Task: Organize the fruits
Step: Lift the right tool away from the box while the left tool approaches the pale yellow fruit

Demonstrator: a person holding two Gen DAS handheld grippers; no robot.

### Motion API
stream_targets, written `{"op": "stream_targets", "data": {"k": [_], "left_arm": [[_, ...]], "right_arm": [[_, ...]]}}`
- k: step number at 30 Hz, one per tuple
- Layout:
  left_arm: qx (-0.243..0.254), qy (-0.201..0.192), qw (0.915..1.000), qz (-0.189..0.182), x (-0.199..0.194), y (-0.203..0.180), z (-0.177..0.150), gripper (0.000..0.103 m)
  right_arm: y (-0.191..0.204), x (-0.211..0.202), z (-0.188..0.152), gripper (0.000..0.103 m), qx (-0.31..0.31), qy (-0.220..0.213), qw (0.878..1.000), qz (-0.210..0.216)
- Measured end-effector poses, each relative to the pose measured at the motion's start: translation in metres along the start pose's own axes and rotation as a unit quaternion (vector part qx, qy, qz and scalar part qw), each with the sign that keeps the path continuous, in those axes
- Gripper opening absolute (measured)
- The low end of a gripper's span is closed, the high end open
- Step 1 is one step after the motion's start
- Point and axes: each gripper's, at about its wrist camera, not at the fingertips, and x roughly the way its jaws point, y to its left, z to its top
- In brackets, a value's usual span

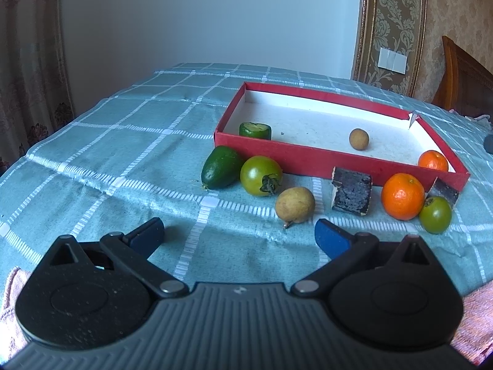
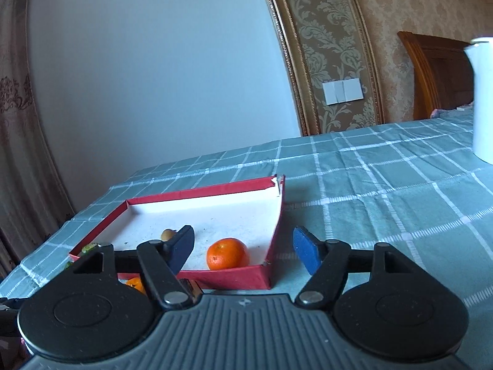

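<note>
A red box [image 1: 308, 160] with a white floor holds a cut green piece [image 1: 255, 129], a small brown fruit [image 1: 359, 138] and an orange [image 1: 433, 160]. In front of it on the cloth lie an avocado [image 1: 220, 166], a green tomato [image 1: 260, 175], a tan round fruit [image 1: 295, 205], an orange [image 1: 402, 195] and a second green tomato [image 1: 435, 214]. My left gripper [image 1: 240, 231] is open just short of the tan fruit. My right gripper [image 2: 245, 245] is open over the box's near right corner [image 2: 265, 274]; the orange [image 2: 227, 253] lies beyond its pads, untouched.
Two dark bark-covered blocks [image 1: 351, 194] [image 1: 445, 189] sit among the fruit by the box's front wall. A tall white cylinder [image 2: 483, 98] stands at the far right of the checked green tablecloth [image 2: 385, 185]. A wooden headboard [image 2: 437, 71] and the wall lie behind.
</note>
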Motion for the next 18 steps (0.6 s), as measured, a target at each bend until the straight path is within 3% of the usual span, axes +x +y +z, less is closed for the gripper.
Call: {"op": "stream_targets", "data": {"k": [6,13,18], "left_arm": [[0.002,0.001,0.9999,0.011,0.000,-0.002,0.000,0.103],[0.004,0.004,0.9996,0.027,0.000,-0.004,0.000,0.103],[0.010,-0.011,0.9998,0.016,-0.003,-0.004,-0.002,0.103]], "right_arm": [[-0.032,-0.021,-0.017,0.071,0.067,0.006,0.998,0.001],[-0.042,-0.027,-0.031,0.074,0.095,-0.009,0.995,0.000],[-0.050,-0.028,-0.032,0.075,0.119,-0.012,0.993,0.004]]}}
